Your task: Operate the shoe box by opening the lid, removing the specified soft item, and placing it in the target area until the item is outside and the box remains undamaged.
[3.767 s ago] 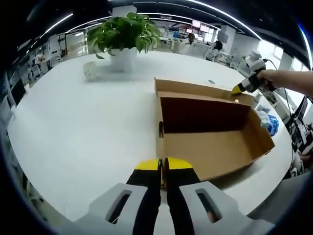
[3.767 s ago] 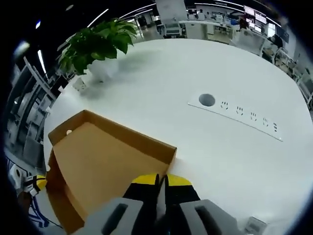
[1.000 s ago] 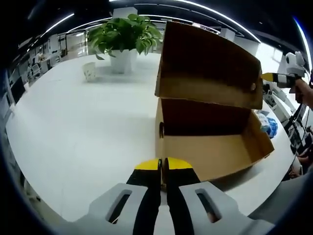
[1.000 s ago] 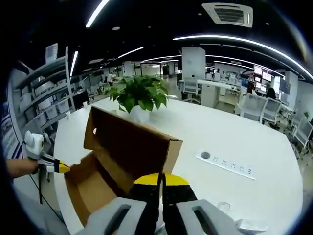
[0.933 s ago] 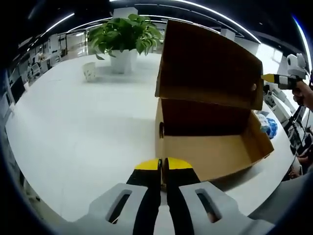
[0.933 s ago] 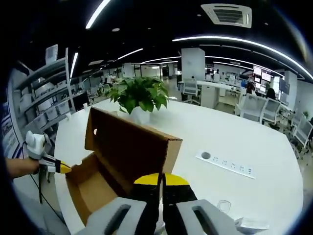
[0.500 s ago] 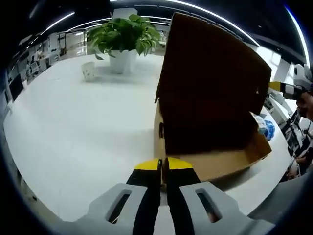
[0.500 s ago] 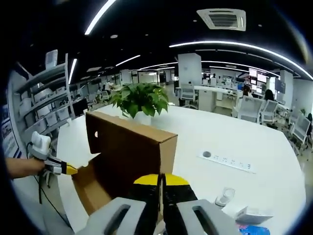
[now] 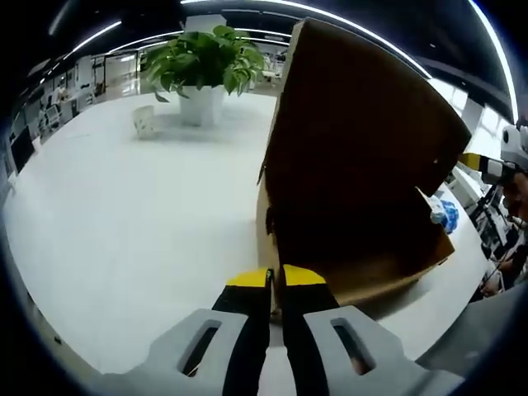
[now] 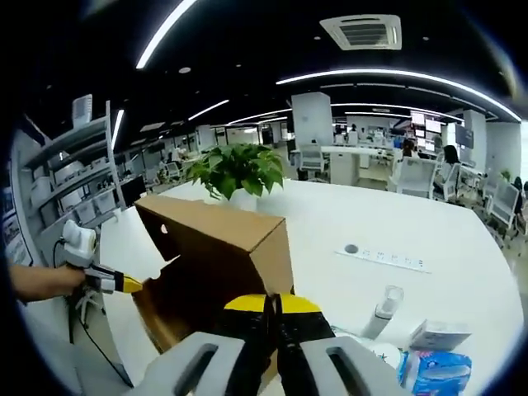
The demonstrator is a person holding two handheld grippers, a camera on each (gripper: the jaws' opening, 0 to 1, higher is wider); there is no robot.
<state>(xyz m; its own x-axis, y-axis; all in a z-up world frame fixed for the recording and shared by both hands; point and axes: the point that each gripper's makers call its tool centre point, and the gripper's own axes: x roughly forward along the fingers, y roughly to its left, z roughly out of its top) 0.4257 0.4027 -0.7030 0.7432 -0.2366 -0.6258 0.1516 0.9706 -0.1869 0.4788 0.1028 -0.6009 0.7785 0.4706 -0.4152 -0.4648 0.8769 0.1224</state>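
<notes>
The brown cardboard shoe box (image 9: 375, 276) lies on the white table (image 9: 124, 223). Its lid (image 9: 355, 140) is raised steeply, and its dark underside shades the box's inside. My left gripper (image 9: 276, 276) is shut at the box's near wall, with a thin strip of cardboard between its yellow tips. In the right gripper view, my right gripper (image 10: 276, 305) is shut on the lid's free edge, and the lid's outer face (image 10: 210, 227) slopes away from it. The left gripper (image 10: 132, 285) touches the box's corner there. The right gripper (image 9: 472, 161) meets the lid's edge in the left gripper view.
A potted plant (image 9: 202, 58) and a small white cup (image 9: 143, 121) stand at the table's far side. A blue-and-white packet (image 9: 443, 216) lies beside the box. Near my right gripper are a blue packet (image 10: 433, 371), a white carton (image 10: 437, 334) and a socket strip (image 10: 384, 257).
The right gripper has swung the lid from flat over the box to steeply raised, and in the last half second further over toward the left gripper. The left gripper has stayed put.
</notes>
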